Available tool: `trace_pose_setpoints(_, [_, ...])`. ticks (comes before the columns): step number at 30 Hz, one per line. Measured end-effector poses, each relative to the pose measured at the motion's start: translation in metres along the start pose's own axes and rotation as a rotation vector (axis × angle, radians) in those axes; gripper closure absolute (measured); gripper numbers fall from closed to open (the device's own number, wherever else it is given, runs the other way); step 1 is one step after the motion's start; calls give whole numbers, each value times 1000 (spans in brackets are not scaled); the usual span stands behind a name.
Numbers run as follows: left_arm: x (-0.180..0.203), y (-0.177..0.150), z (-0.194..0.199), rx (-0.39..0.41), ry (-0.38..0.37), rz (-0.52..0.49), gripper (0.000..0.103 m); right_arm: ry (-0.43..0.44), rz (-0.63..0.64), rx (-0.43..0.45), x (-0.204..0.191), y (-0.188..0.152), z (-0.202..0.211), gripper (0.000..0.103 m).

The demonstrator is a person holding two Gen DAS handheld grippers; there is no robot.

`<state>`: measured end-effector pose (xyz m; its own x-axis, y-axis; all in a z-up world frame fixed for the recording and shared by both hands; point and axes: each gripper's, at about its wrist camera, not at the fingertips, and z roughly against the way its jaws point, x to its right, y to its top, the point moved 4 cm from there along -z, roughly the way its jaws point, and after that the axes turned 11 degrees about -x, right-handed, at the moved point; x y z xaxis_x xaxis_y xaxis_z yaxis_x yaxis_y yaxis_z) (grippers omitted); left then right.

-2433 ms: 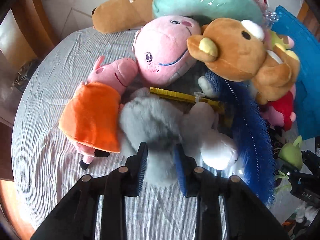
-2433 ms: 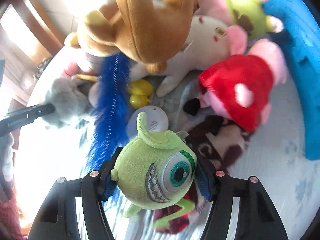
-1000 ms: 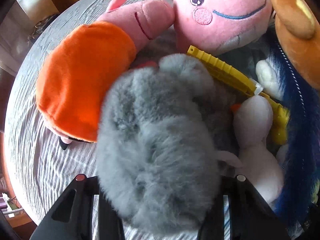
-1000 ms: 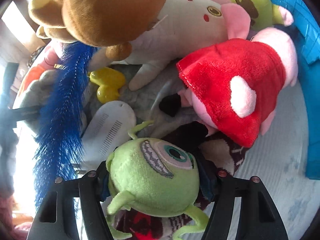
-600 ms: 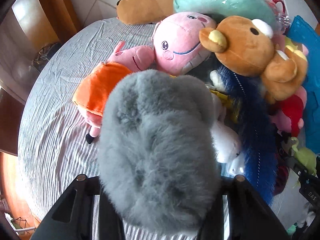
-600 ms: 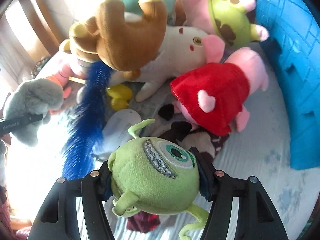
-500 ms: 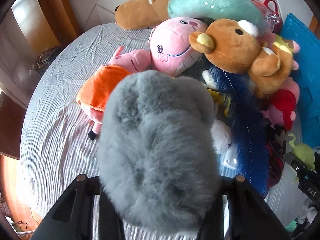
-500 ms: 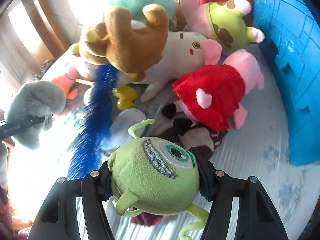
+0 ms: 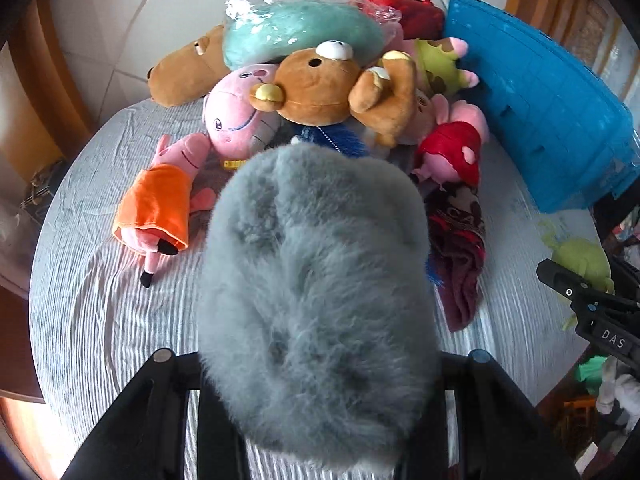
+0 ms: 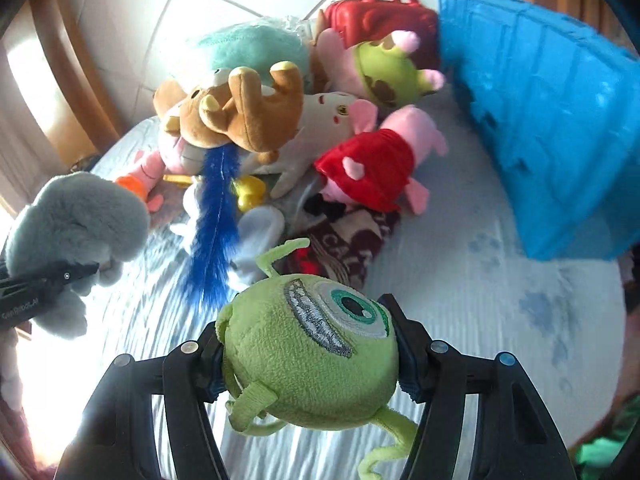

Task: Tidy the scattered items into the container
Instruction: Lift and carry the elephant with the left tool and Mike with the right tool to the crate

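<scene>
My left gripper is shut on a grey fluffy plush, held above the table; the plush hides its fingertips. It also shows in the right wrist view. My right gripper is shut on a green one-eyed monster plush, lifted off the table; that plush shows at the right edge of the left wrist view. The blue crate stands at the far right, also in the right wrist view.
A heap of plush toys lies mid-table: brown bear, pink round head, orange-dressed pig, red-dressed pig, teal cushion, blue feathery toy, dark cloth, red bag. The table's round edge runs close by.
Both grippers have lifted and pulled back from the pile with their plush toys. The view is now higher and the blue crate shows more fully.
</scene>
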<state>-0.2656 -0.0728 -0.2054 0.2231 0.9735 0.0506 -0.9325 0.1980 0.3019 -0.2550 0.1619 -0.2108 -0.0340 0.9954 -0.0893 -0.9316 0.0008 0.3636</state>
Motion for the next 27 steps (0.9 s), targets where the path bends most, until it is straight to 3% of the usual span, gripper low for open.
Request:
trace_pose_setpoints(12, [44,-35,12,-13,-84,-159,67,-110,-102,10,0,-63,45,39])
trace_pose_setpoints(20, [96,-39,25,13,-98,-217,67,-137,-156,35,34,-89,69,39])
trace_pose_setpoints(27, [155,-40,36,42,-91,-202,67,-127,-131,64,81,-103,89,39])
